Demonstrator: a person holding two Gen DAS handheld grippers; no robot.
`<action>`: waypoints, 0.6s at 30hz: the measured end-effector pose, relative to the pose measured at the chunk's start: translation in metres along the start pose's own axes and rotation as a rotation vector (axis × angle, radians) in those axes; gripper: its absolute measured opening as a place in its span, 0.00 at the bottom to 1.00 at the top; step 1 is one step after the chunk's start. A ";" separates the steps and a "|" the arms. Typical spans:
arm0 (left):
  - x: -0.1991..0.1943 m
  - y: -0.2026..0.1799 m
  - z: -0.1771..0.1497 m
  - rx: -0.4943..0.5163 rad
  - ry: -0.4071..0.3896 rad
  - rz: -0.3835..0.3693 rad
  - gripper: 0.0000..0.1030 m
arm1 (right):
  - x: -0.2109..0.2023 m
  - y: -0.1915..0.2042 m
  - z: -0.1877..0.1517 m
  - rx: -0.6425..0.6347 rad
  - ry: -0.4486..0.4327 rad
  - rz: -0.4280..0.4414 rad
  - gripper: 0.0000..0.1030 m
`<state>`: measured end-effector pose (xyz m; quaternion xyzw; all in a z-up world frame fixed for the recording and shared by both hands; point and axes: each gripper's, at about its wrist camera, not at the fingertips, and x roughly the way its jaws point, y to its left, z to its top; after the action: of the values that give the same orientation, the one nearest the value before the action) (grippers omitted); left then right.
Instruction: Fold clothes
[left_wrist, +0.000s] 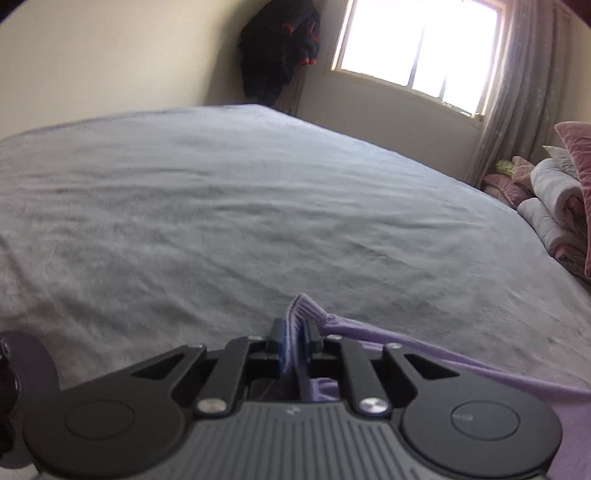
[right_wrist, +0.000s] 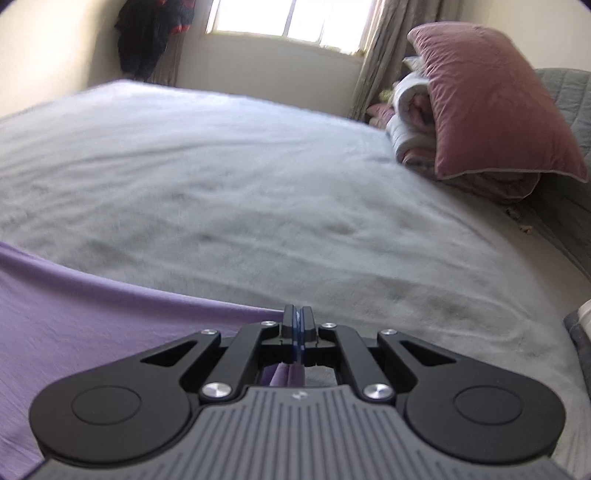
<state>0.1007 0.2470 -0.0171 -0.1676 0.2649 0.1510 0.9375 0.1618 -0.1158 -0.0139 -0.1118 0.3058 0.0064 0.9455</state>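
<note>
Purple garment (left_wrist: 461, 360) is held between the two grippers above a bed covered with a grey blanket (left_wrist: 229, 206). On the left wrist view, the left gripper (left_wrist: 295, 341) has its jaws closed together on a bunched, ribbed edge of the cloth, which stands up a little over the blue pads (left_wrist: 282, 350); from there a taut band of the fabric runs to the right and leaves the picture at the lower right corner. On the right wrist view, the right gripper (right_wrist: 297, 326) also has its jaws pressed together, with a thin layer of the same purple fabric between them, and some folds of it are visible behind the jaws, inside the gripper frame. The garment spreads wide to the left of this gripper and fills the lower left part of the view; its upper edge is stretched in a slightly curved line. Both pictures are a bit blurred, so I cannot tell which part of the garment each gripper holds, perhaps a hem or a cuff. At the far right side of the bed a pink pillow (right_wrist: 487, 99) leans on a pile of folded quilts (right_wrist: 413, 110). Behind the bed there is a bright window (left_wrist: 417, 40) with a grey curtain (left_wrist: 517, 85), and dark clothes (left_wrist: 277, 51) hang in the corner of the wall.
</note>
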 end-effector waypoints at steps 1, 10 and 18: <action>0.001 0.002 0.000 -0.010 0.007 -0.004 0.15 | 0.005 0.000 -0.002 -0.001 0.019 0.006 0.02; -0.021 -0.015 0.010 0.065 0.015 0.007 0.64 | -0.011 -0.018 0.005 0.075 0.052 0.133 0.26; -0.062 -0.039 0.018 0.091 0.039 -0.049 0.73 | -0.050 -0.081 -0.005 0.266 0.110 0.241 0.45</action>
<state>0.0722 0.2068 0.0404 -0.1340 0.2853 0.1126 0.9423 0.1248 -0.1933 0.0278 0.0515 0.3664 0.0729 0.9262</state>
